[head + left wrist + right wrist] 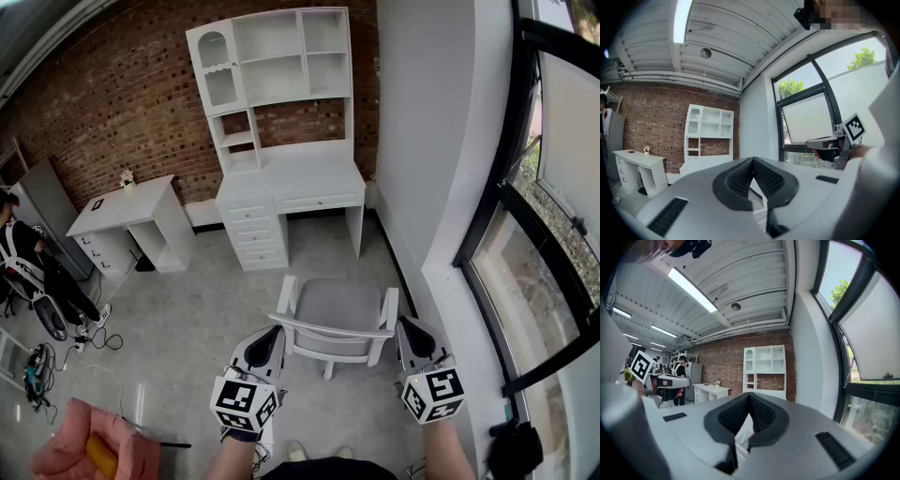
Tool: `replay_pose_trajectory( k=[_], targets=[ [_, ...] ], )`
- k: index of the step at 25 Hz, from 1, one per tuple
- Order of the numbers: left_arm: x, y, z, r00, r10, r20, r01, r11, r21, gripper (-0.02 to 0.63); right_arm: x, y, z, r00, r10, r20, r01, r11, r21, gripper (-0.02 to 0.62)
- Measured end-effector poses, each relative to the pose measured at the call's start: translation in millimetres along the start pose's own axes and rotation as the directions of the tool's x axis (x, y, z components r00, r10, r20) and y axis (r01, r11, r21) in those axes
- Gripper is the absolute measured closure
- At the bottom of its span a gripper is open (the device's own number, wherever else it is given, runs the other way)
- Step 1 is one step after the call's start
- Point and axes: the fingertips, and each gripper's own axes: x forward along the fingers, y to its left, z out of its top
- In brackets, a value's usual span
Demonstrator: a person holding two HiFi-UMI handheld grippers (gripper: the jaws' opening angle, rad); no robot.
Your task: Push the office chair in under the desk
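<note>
A white chair with a grey seat [336,319] stands on the floor, its back toward me and well apart from the white desk with a shelf hutch [291,187] against the brick wall. My left gripper [267,339] hovers at the chair's left rear corner, jaws shut and empty. My right gripper [415,336] is beside the chair's right armrest, also shut with nothing held. In the left gripper view the shut gripper [753,161] points level at the hutch [708,136]. The right gripper view shows the shut gripper [749,396] and the same hutch [764,371].
A second small white desk [127,220] stands at the left by the wall. A person [23,272] with gear and cables on the floor is at far left. A white pillar [427,141] and a window wall [544,234] close in the right side. A pink object [94,450] lies at bottom left.
</note>
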Motion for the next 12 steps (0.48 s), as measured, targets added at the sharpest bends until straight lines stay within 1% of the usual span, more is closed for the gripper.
replay_pose_trajectory(
  k=[7, 12],
  targets=[
    [0, -3, -3, 1.000, -0.002, -0.003, 0.002, 1.000, -0.012, 0.600, -2, 2, -1, 1.000, 0.011, 0.003, -0.011, 1.000, -0.002, 0.594],
    [2, -3, -10, 1.000, 0.002, -0.017, -0.003, 0.999, -0.042, 0.600, -2, 11, -1, 0.997, 0.074, 0.036, -0.075, 0.996, 0.049, 0.592]
  ],
)
